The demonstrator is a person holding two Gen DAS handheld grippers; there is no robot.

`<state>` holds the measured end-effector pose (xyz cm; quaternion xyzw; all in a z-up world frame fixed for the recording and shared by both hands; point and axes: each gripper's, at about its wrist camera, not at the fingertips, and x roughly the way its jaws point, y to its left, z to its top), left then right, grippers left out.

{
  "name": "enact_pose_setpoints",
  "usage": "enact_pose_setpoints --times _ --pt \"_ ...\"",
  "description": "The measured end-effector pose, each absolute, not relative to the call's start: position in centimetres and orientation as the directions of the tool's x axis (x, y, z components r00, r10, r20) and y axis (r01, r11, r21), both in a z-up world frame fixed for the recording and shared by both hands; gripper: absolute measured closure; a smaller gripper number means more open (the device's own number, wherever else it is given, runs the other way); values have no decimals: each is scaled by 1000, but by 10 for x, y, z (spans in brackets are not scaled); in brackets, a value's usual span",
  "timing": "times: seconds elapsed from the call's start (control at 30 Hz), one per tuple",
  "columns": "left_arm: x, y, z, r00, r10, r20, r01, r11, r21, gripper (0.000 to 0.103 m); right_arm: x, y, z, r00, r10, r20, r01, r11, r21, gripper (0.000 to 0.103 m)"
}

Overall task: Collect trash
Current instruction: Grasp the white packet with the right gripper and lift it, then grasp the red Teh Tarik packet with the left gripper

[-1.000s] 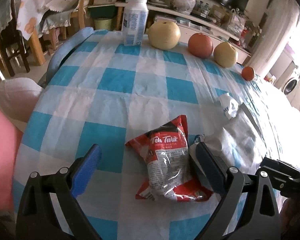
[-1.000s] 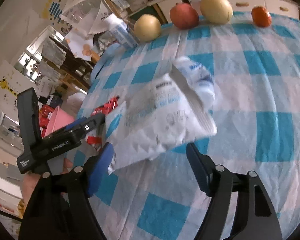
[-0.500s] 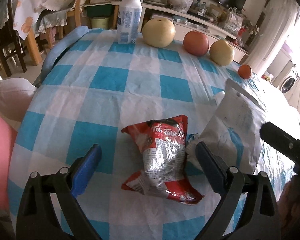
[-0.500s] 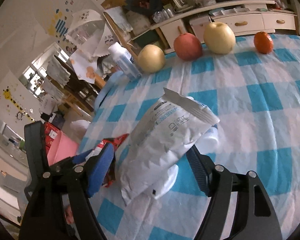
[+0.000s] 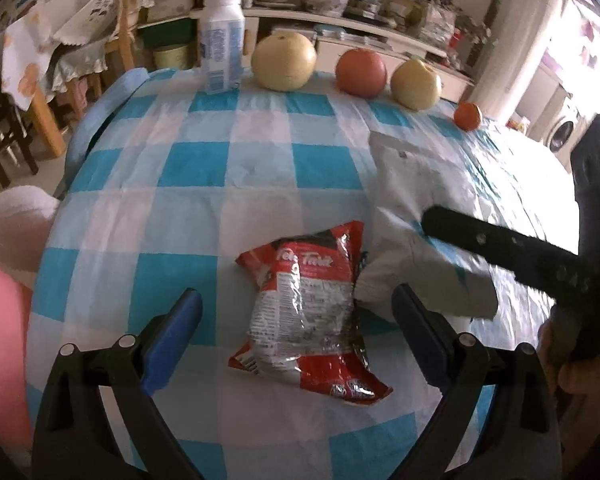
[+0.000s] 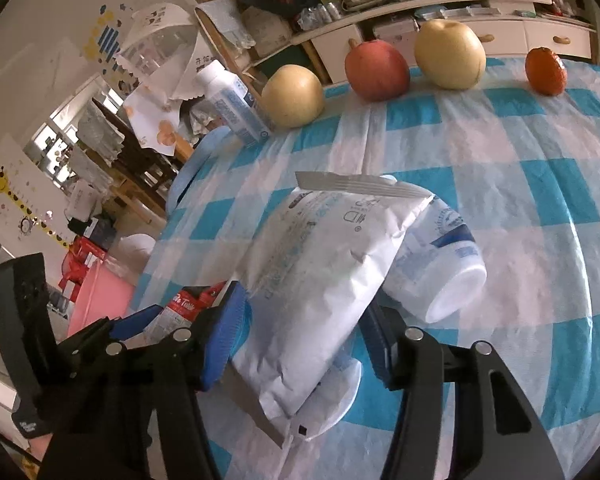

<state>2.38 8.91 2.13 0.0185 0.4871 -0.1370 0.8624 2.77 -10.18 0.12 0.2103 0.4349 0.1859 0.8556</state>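
The big white crinkly paper pouch (image 6: 324,280) was held between the blue jaws of the right gripper (image 6: 304,332), which pinched it near its lower half, so its flat sealed top stuck up over the tabletop (image 6: 500,152). It looked light and soft, the kind of bag that bends and rustles, so a hold across the middle seemed a good one. One small white plastic cup with blue writing (image 6: 440,264) lay on its side just behind the pouch, touching it. It looked light and easy to squash. One red and silver shiny snack wrapper (image 5: 312,308) lay flat on the blue and white checked cloth, between the jaws of the left gripper (image 5: 296,336). Those jaws were spread wide and touched nothing. The wrapper looked thin, slippery and crumpled, so I think pinching a raised fold near its middle would work best. That made three pieces of trash that I could count: one pouch, one cup and one wrapper. Far back along the edge of the tabletop stood one white plastic bottle with blue print (image 5: 222,40), two pale yellow round pears (image 5: 284,62), one red apple (image 5: 360,72) and one small orange fruit (image 5: 468,115). A pink tub (image 6: 100,300) sat low beside the tabletop, maybe for the trash.
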Motion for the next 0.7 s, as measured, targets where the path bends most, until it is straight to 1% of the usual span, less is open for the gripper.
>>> enact_pose_setpoints --times 0.1,0.13,0.17,0.2,0.23,0.27,0.33,0.37,0.4,0.5,0.67,0.7 --pt "21 84 17 472 -189 -861 297 954 -47 7 29 -104 -2 542 518 -662 -129 829 544 47" --pt "20 81 14 475 -158 -865 305 952 -7 7 28 -104 0 545 519 -658 -136 829 542 52" --pt "20 80 13 478 -139 -867 307 952 16 7 27 -103 1 550 520 -654 -142 830 540 54" --pt "19 79 10 474 -127 -871 314 949 32 7 26 -102 4 555 523 -647 -154 829 538 59" --pt "19 79 10 473 -129 -872 319 947 33 8 24 -101 7 560 528 -638 -166 826 539 64" --pt "18 79 11 478 -137 -868 323 946 29 10 23 -100 9 562 531 -633 -174 825 538 66" --pt "17 80 13 473 -166 -865 336 942 3 24 21 -98 12 570 529 -629 -192 830 524 69" --pt "16 80 13 468 -178 -865 338 941 -11 28 19 -97 15 575 528 -625 -199 831 519 69" --pt "16 81 13 463 -198 -864 342 939 -32 35 17 -96 17 581 527 -620 -206 832 514 71" --pt "15 81 13 474 -185 -861 333 943 -19 43 12 -94 27 605 517 -605 -231 842 487 75" --pt "12 86 15 478 -191 -857 315 949 -36 45 3 -89 38 624 515 -588 -267 847 459 79" --pt "12 89 18 482 -203 -852 307 950 -53 49 1 -88 41 632 513 -581 -273 849 452 79"
